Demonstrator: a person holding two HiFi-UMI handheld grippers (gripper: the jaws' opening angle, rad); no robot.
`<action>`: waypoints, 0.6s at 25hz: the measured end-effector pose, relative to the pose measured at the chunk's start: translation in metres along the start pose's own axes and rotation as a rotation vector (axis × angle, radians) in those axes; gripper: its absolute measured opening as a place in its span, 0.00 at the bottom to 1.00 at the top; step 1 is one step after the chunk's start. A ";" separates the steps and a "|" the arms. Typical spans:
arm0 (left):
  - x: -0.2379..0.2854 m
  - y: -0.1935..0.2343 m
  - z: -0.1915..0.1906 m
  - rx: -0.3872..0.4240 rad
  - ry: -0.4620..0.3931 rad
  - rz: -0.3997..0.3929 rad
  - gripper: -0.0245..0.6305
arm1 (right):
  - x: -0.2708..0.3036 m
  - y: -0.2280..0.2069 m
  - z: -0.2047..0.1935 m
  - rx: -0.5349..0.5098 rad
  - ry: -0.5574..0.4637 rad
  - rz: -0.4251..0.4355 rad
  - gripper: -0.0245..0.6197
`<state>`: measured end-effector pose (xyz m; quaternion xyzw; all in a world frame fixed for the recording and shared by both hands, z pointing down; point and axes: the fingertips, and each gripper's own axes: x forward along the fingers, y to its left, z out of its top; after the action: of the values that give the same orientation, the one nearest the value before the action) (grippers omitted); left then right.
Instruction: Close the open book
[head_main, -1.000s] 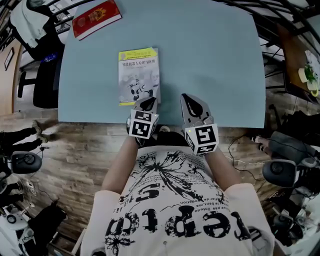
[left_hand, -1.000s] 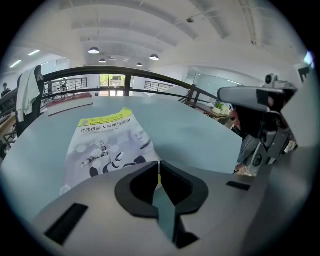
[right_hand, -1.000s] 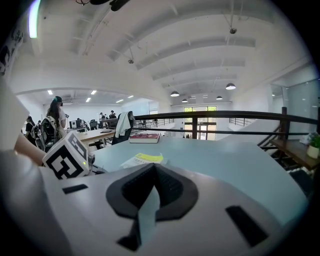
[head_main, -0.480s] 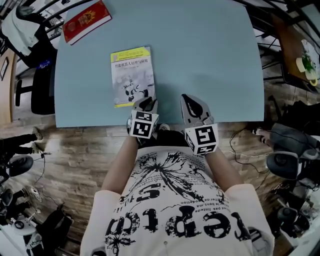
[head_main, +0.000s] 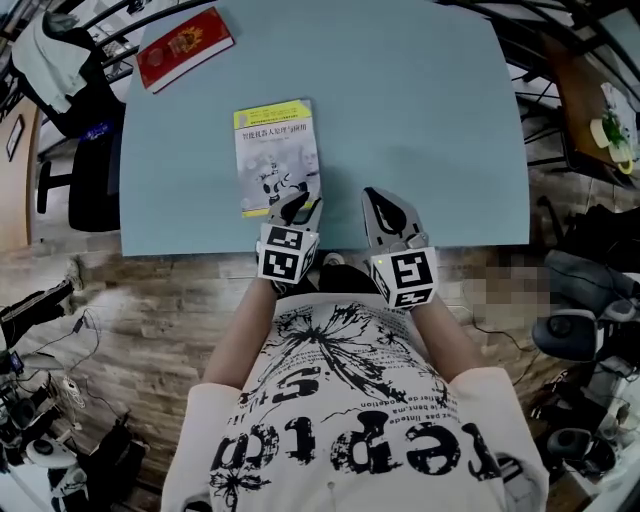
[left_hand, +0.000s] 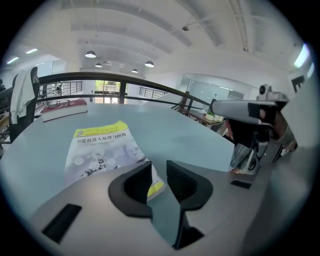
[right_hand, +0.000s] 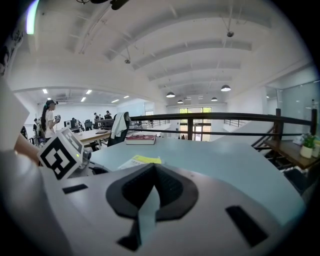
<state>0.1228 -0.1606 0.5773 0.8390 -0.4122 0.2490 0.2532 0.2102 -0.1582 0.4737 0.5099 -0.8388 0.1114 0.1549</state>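
The book (head_main: 277, 155) lies closed and flat on the pale blue table (head_main: 430, 110), its yellow and white cover (left_hand: 100, 150) facing up. My left gripper (head_main: 297, 207) hovers at the book's near right corner. Its jaws have just been opening and now stand apart (left_hand: 159, 167); the corner shows past the gap and no pad presses on it. To its right, my right gripper (head_main: 385, 207) sits over the table's front edge, shut with nothing in it (right_hand: 152, 170). The right gripper view catches the book's yellow edge (right_hand: 137, 160).
A red book (head_main: 183, 46) lies at the table's far left corner, with glasses on it in the left gripper view (left_hand: 64, 104). A chair with a white garment (head_main: 60, 60) stands left of the table. Wooden floor with cables runs below the front edge.
The left gripper's jaws have parted and it has lifted slightly at the book's near corner. The book still lies closed. The right gripper has stayed put.
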 end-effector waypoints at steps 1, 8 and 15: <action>-0.006 0.003 0.007 -0.007 -0.024 -0.001 0.17 | 0.001 0.003 0.004 -0.002 -0.004 0.001 0.05; -0.058 0.036 0.058 0.007 -0.178 0.033 0.07 | 0.013 0.029 0.036 -0.005 -0.046 0.022 0.05; -0.125 0.069 0.111 0.053 -0.359 0.091 0.07 | 0.028 0.056 0.075 -0.031 -0.119 0.036 0.05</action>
<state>0.0222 -0.1963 0.4310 0.8568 -0.4817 0.1172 0.1418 0.1378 -0.1817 0.4125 0.4979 -0.8572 0.0707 0.1106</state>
